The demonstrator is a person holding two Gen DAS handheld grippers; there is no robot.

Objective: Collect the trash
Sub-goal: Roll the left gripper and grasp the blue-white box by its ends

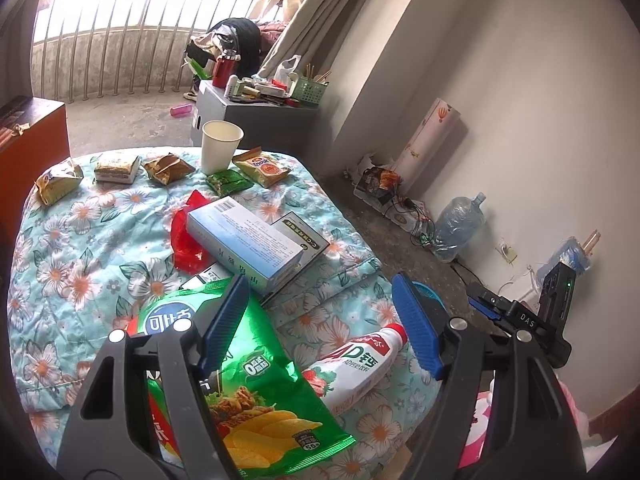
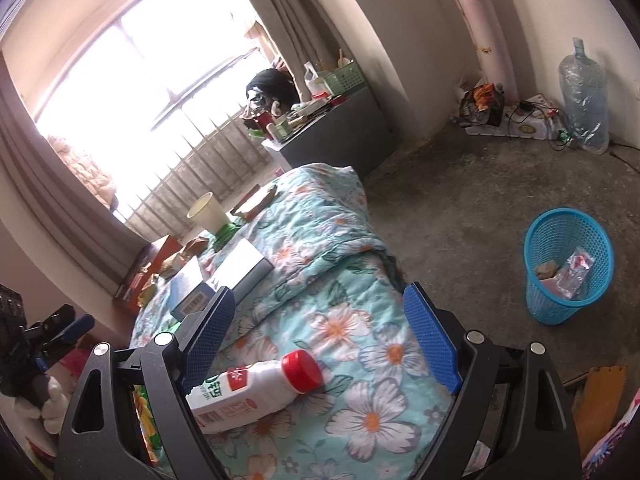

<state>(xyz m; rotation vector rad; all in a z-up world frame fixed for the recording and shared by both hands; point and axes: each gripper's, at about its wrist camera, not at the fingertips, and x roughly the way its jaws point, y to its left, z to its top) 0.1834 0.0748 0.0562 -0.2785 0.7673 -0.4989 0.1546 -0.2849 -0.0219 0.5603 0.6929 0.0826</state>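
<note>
While most of the litter lies uncollected on the bed, the task reads as barely begun: the blue mesh bin (image 2: pixel 568 264) on the concrete floor holds only a few scraps, a crumpled clear wrapper and a bit of card.

Item, nearest: milk-drink bottle (image 2: pixel 256 392), white opaque plastic, red screw cap, printed sleeve, lying on its side on the quilt. The right hand-held gripper (image 2: pixel 320 344) hangs over it with jaws spread wide, blue ribbed pads clear of the bottle on both sides; nothing gripped.

Item: green chip bag (image 1: pixel 256 392), glossy foil film, flattened and creased, beside the bottle. The left hand-held gripper (image 1: pixel 320 328) is likewise spread, one pad over the bag's upper edge; whether it touches cannot be told. Nothing is pinched.

Item: pale blue carton (image 1: pixel 248 240), rigid card, rectangular, resting on a dark flat box and a crumpled red plastic bag (image 1: pixel 188 236).

Items, far end: white paper cup (image 1: pixel 220 146), upright, tapered; several small snack packets (image 1: pixel 116 168) in tan and green, puffed or crinkled.

Support: floral quilt (image 1: pixel 80 232), soft, stitched, teal with white blossoms.

Left to do, by judgement: nearly everything listed.
</note>
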